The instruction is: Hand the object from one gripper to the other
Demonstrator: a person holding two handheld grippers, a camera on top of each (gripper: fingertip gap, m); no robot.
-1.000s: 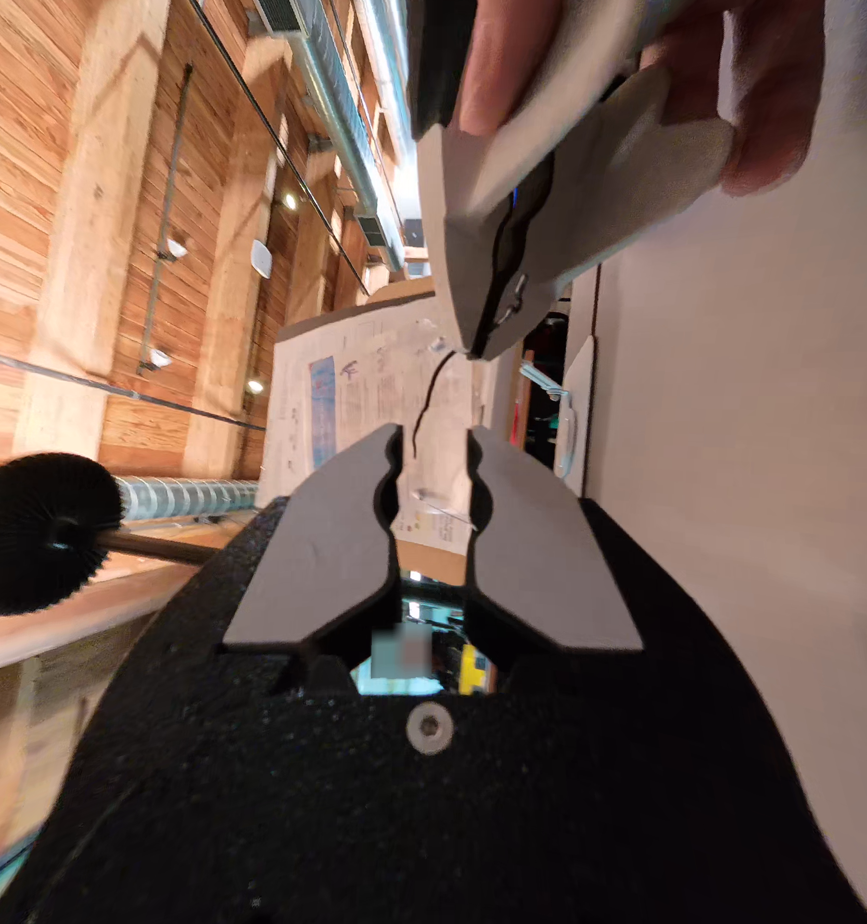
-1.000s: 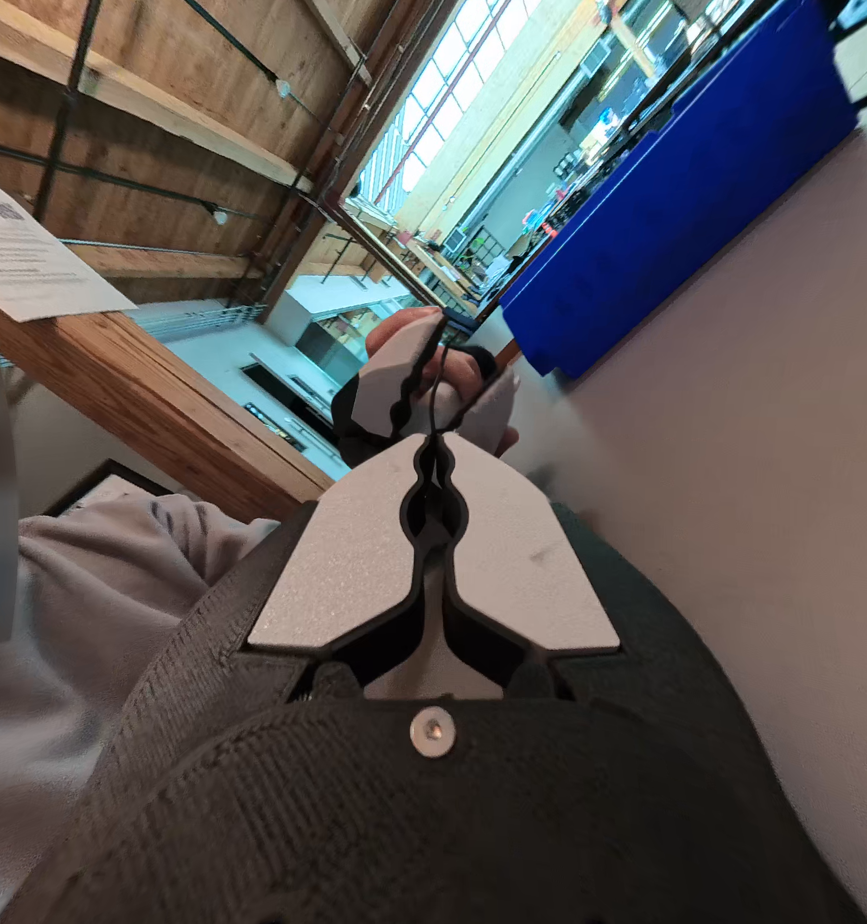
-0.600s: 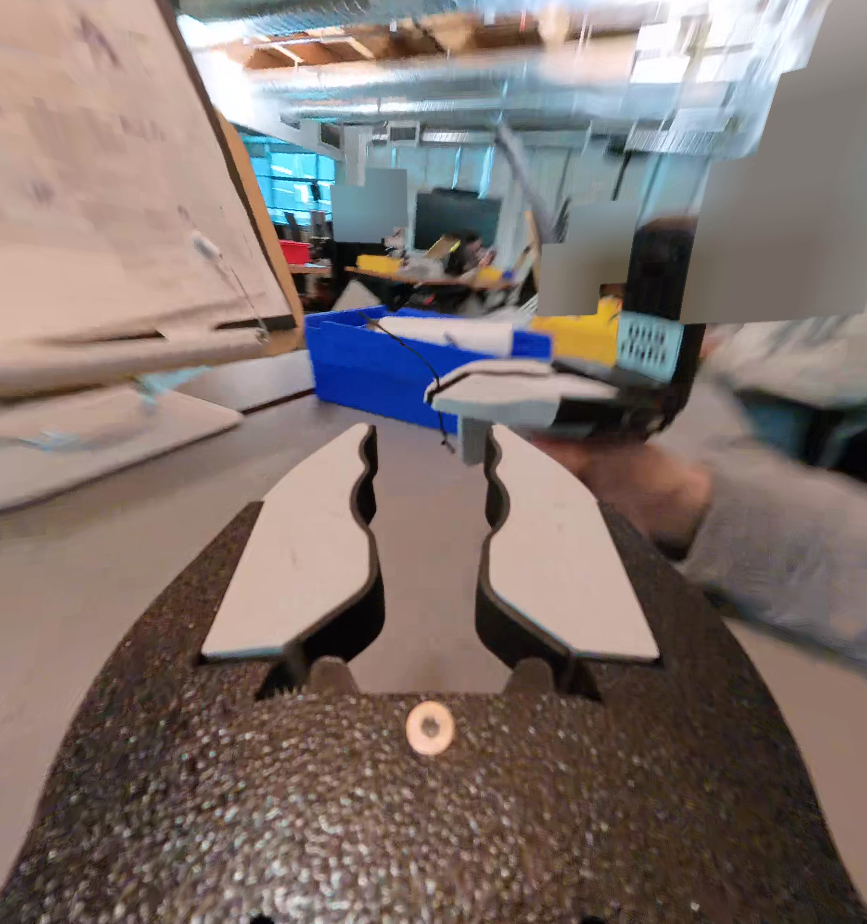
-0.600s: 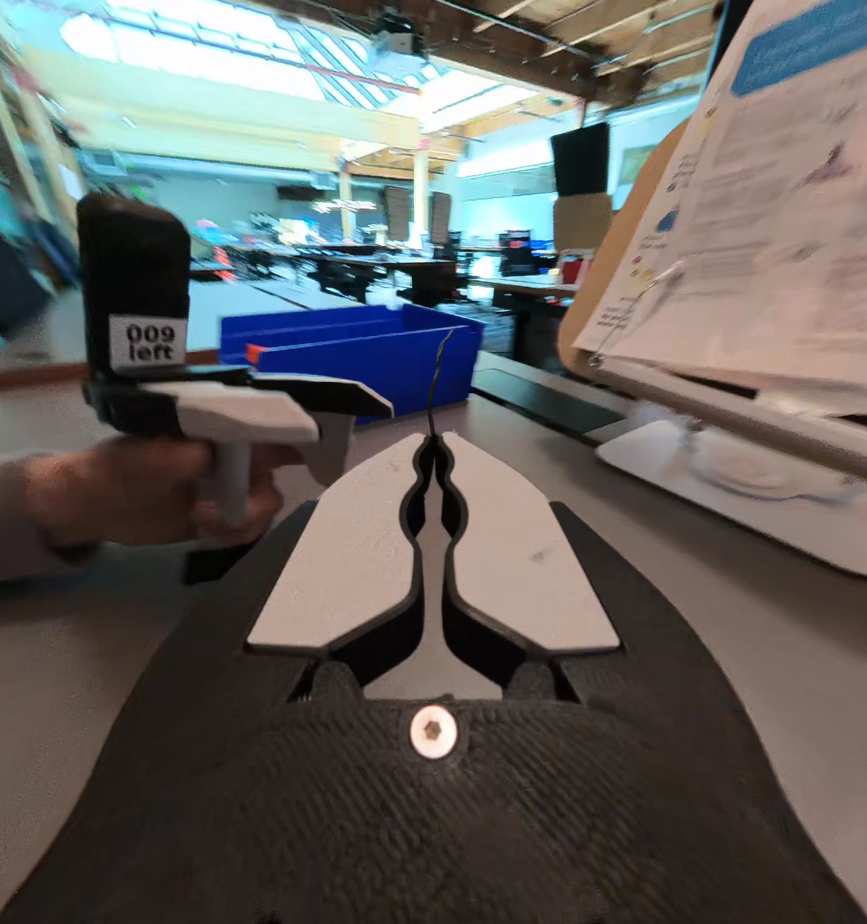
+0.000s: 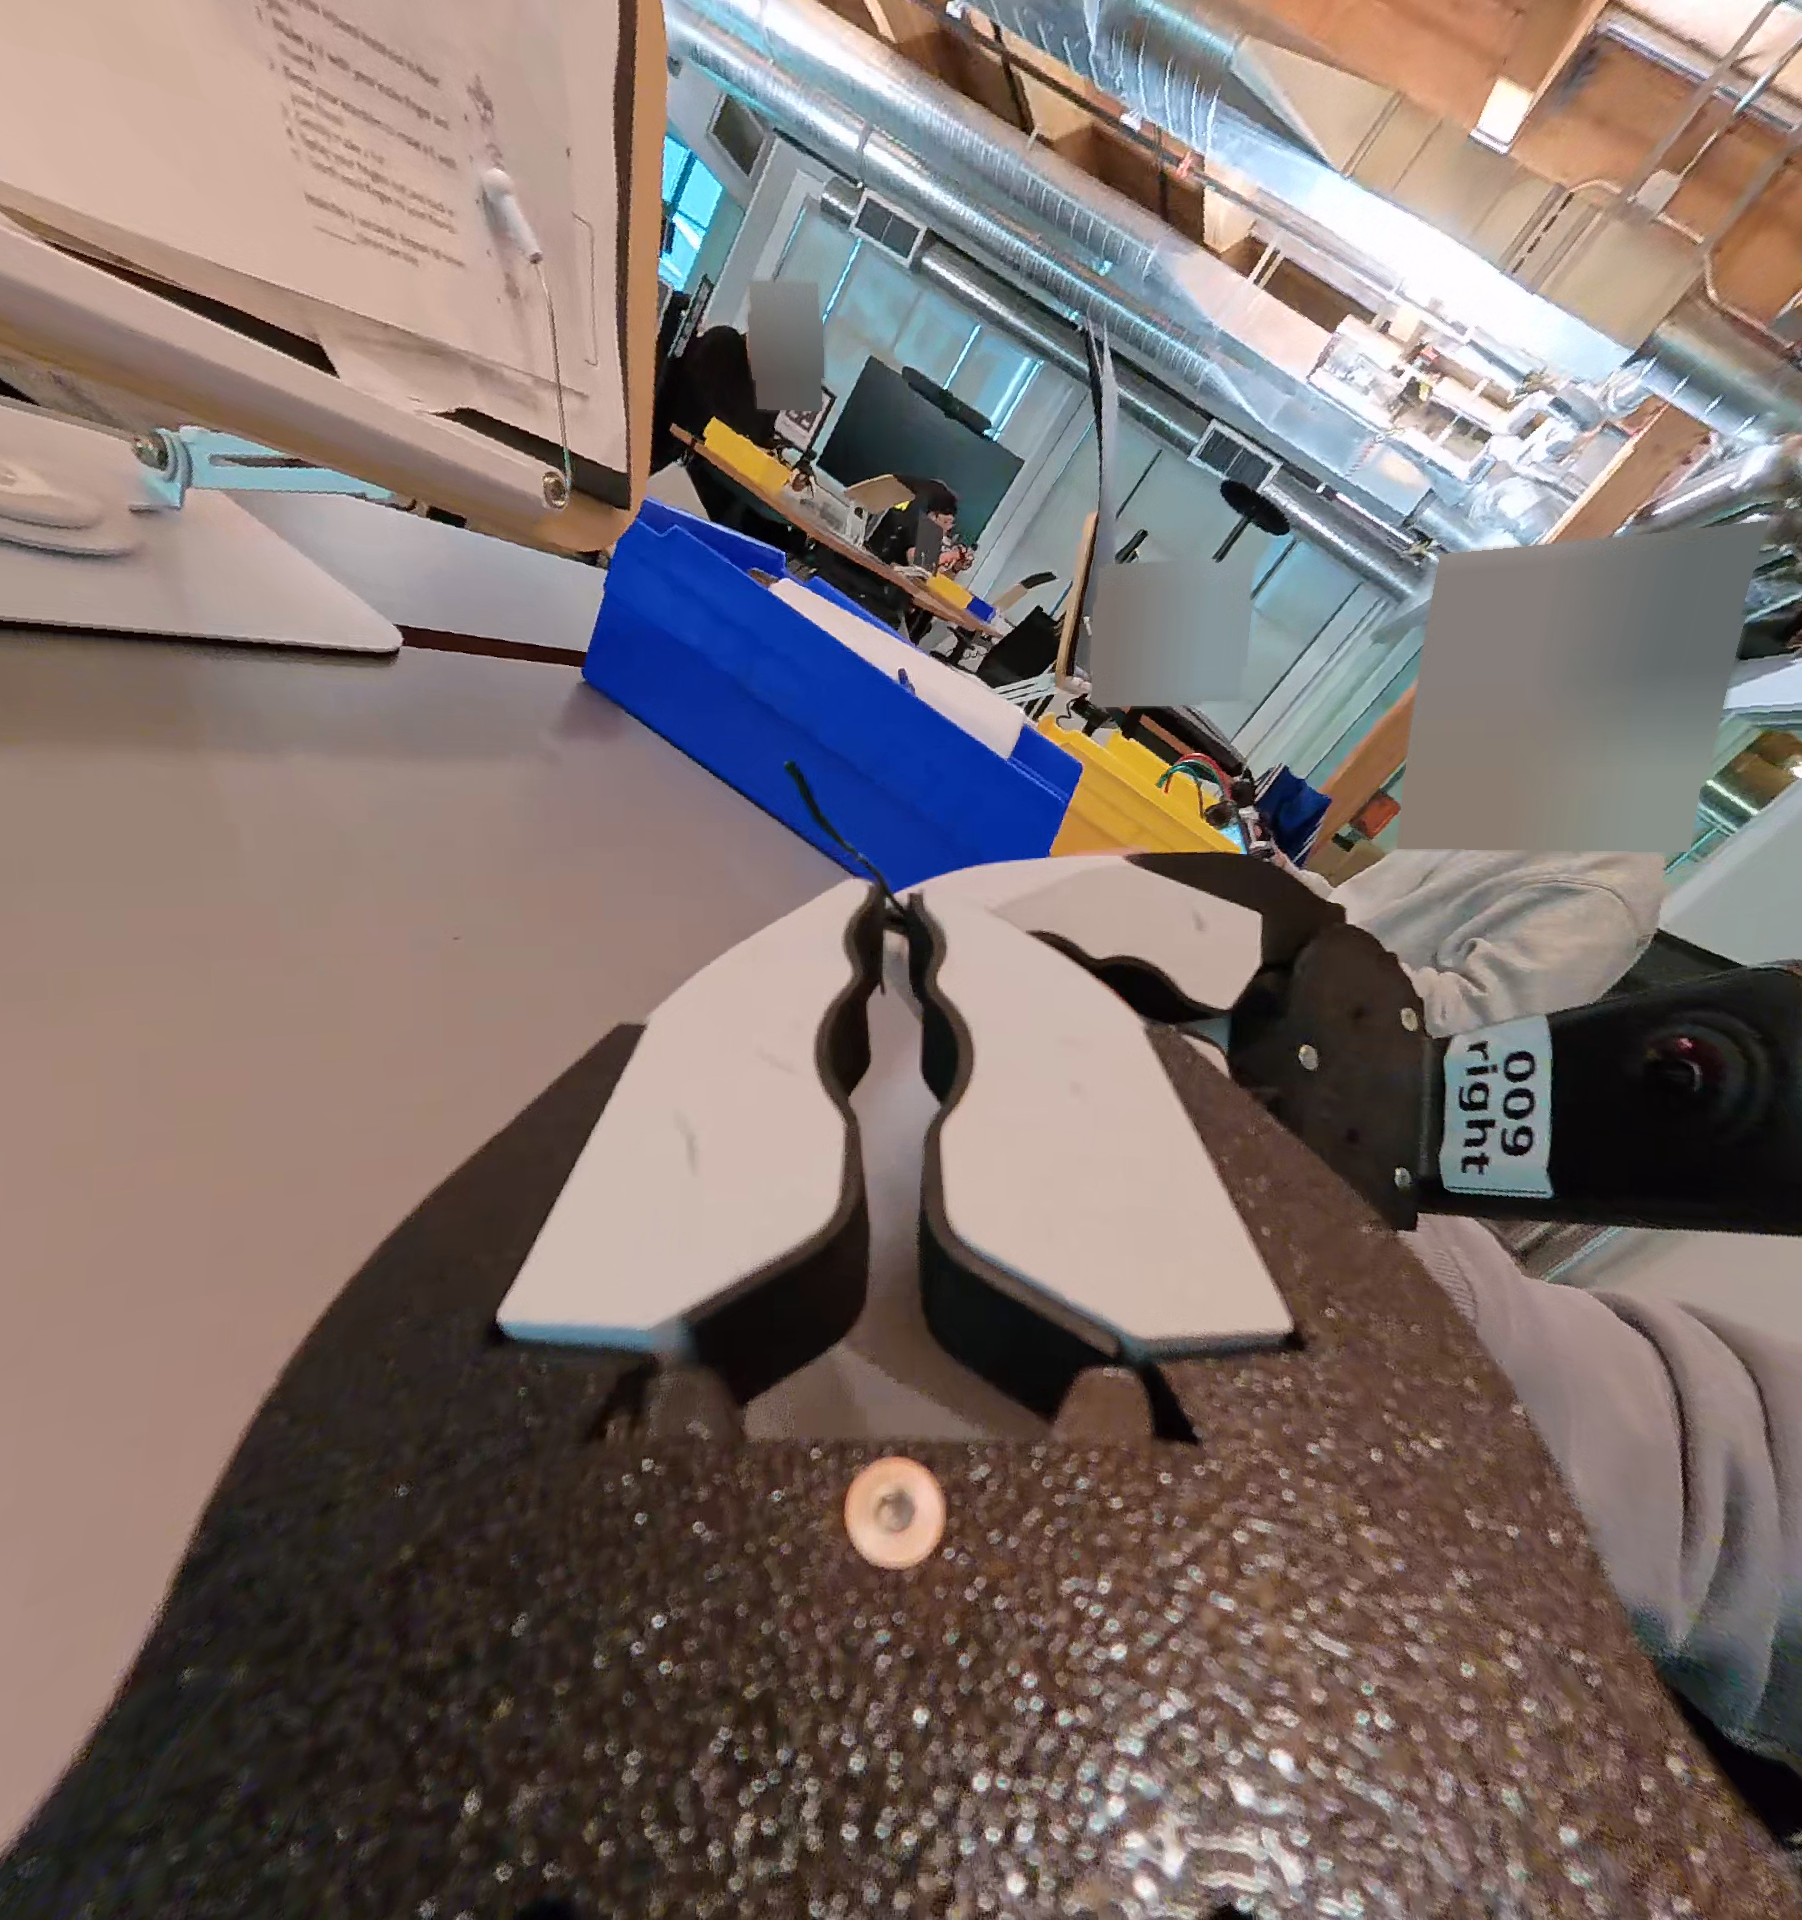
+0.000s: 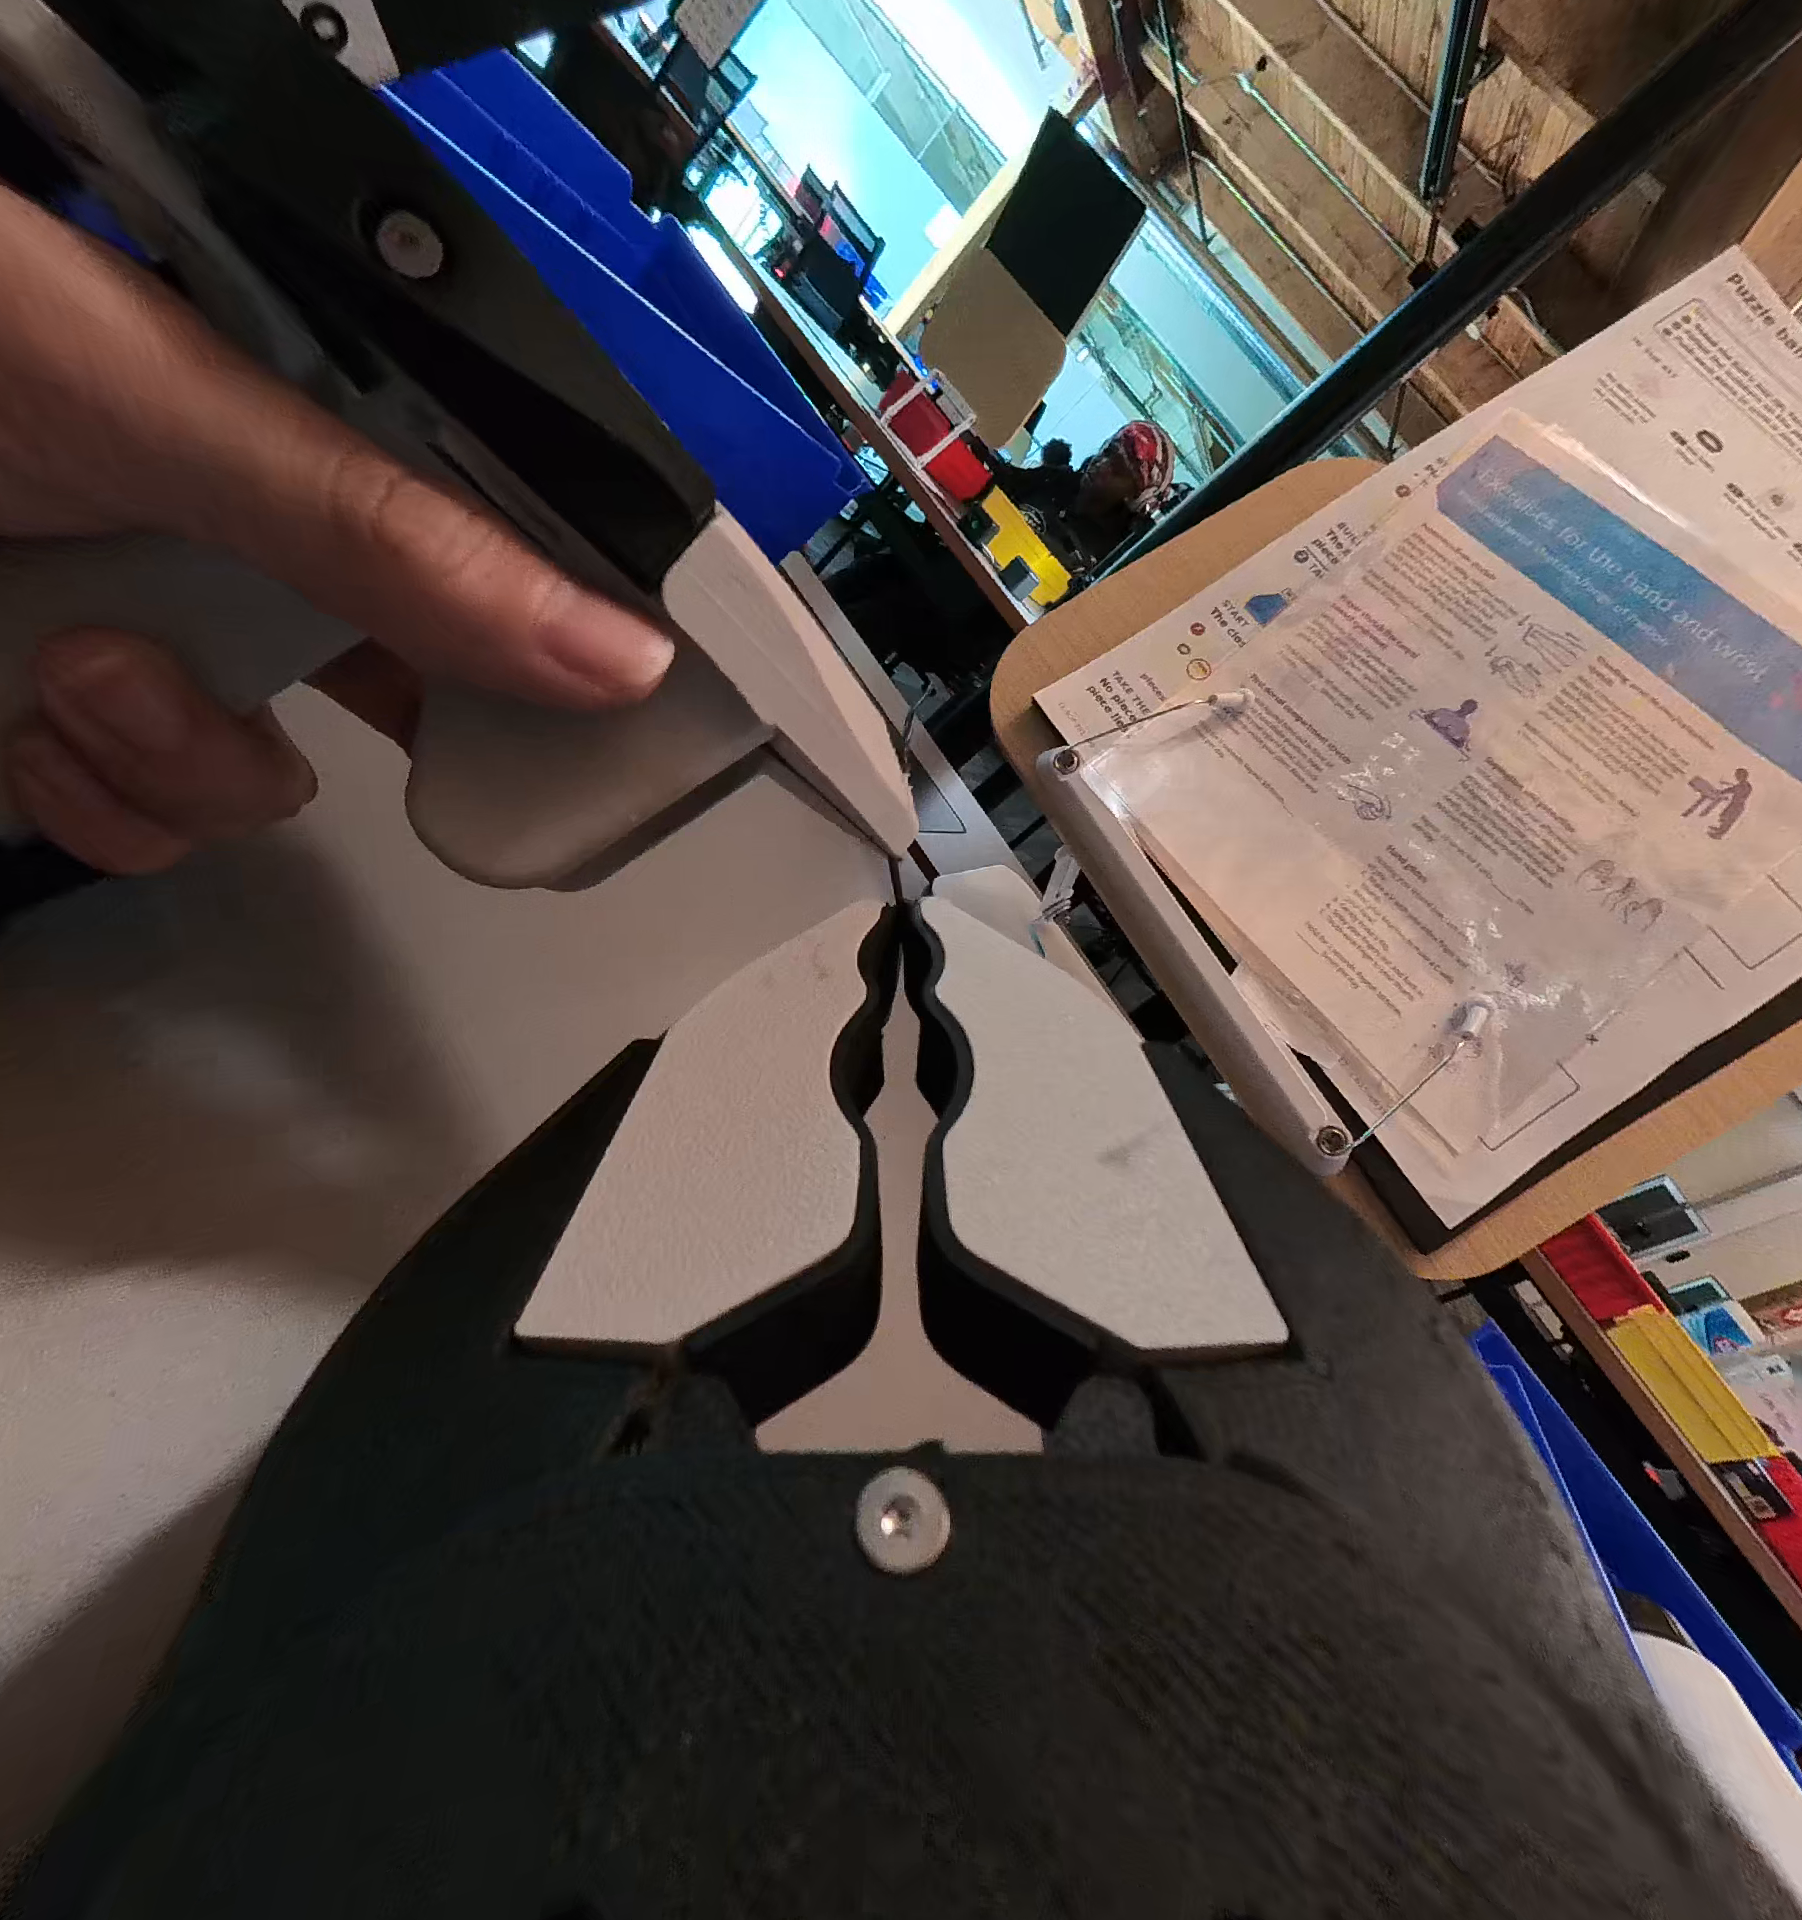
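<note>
Both claws pinch thin black wire (image 5: 832, 821) at tips: left gripper (image 5: 895, 914), right gripper (image 6: 902, 912) from our 3 o'clock. We confirm left pinch, then release right slowly.

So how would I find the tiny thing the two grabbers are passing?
Find the grey table with the blue bin on it. Just above it, the left gripper and right gripper meet tip to tip. Pinched there is the black wire: hair-thin and curly, sticking up past the broad white fingers.
</note>
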